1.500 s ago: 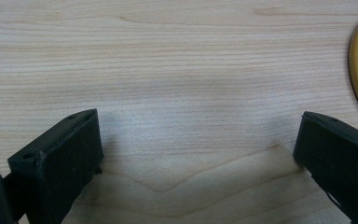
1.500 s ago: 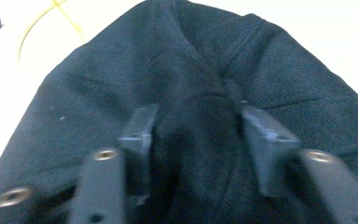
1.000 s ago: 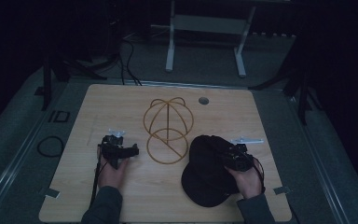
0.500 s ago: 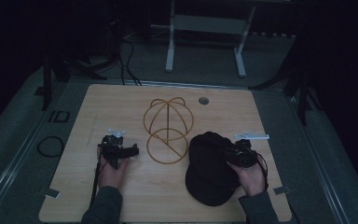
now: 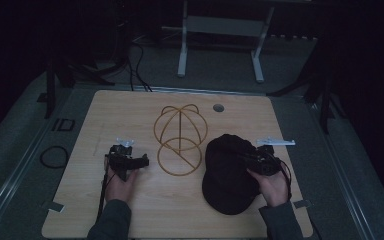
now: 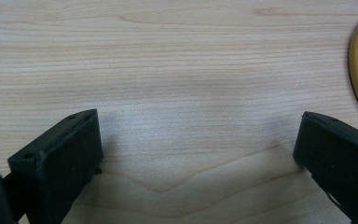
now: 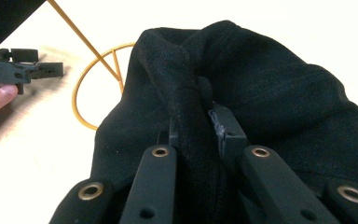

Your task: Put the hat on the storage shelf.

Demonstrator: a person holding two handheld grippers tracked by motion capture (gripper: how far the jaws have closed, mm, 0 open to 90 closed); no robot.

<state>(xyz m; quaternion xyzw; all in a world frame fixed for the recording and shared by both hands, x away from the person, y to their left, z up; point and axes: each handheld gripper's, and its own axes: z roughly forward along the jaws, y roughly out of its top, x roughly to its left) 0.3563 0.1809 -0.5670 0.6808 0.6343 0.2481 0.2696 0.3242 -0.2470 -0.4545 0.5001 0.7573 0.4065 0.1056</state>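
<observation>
One light wooden tabletop (image 5: 130,115), read as a clock dial from the high view, 12 o'clock at the far edge.

Largest item on it: black fabric cap (image 5: 227,187) at about 4 o'clock, brim toward 6, crown gathered into a raised ridge toward 12; same cap (image 7: 270,93) close up in the right gripper view, with one fold pinched upright.

Next in size: gold wire hat stand (image 5: 180,140) near the dial's centre, dome of hoops toward 12 and flat ring toward 6, bare, just beside the cap's 9 o'clock edge; ring and slanting rod (image 7: 86,44) visible beyond the cap, rim (image 6: 356,56) at 3 o'clock in the left gripper view.

Right gripper (image 5: 245,157) at the cap's 1 o'clock edge, jaws clamped on the fold of fabric (image 7: 198,128).

Left gripper (image 5: 142,161) at 8 o'clock, pointing toward 3, jaws wide apart over bare wood (image 6: 196,154), holding nothing.

Smallest: grey round hole (image 5: 218,107) at 1 o'clock.

Change over the last second: right gripper drawn slightly toward 1 o'clock, crown bunched higher; left gripper unmoved. Probable meaning: grasp secured and lift beginning, likely toward seating the cap on the stand, with the brim not yet off the wood.
</observation>
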